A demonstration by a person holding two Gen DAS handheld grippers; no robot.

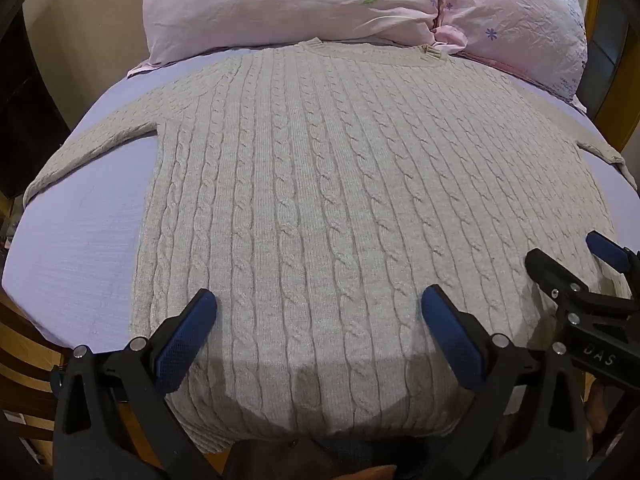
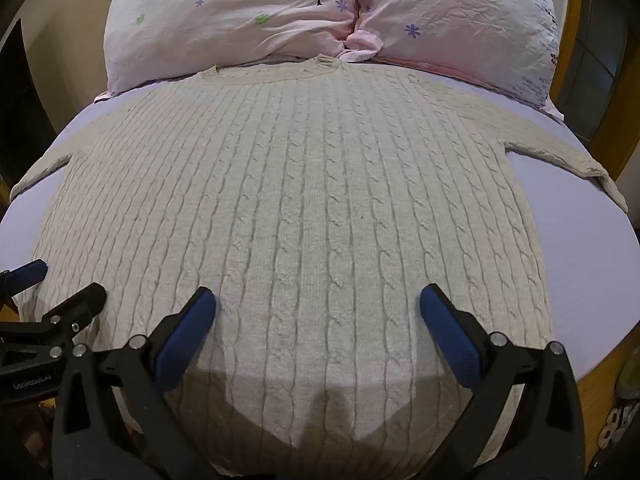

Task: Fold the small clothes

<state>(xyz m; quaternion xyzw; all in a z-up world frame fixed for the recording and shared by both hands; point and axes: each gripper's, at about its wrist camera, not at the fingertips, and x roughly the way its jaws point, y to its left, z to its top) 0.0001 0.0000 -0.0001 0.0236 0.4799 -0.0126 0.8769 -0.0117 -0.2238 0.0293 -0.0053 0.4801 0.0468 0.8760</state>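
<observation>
A cream cable-knit sweater (image 1: 320,184) lies face up and fully spread on the lilac-sheeted bed (image 1: 80,248), collar toward the pink pillows (image 1: 280,4) at the head edge, hem hanging slightly over the foot edge. Going left to right: the left sleeve (image 1: 92,148) stretches out toward the bed's left edge, the body lies flat with no fold in it, and the right sleeve (image 2: 576,164) runs to the right edge. The left gripper (image 1: 319,306) hovers over the hem with its jaws spread wide and nothing between them; beside it, the right gripper (image 2: 318,306) hangs likewise parted and empty. Judged from this, folding has not begun: the garment is only laid out, and both sleeves and the body remain to be folded in.
</observation>
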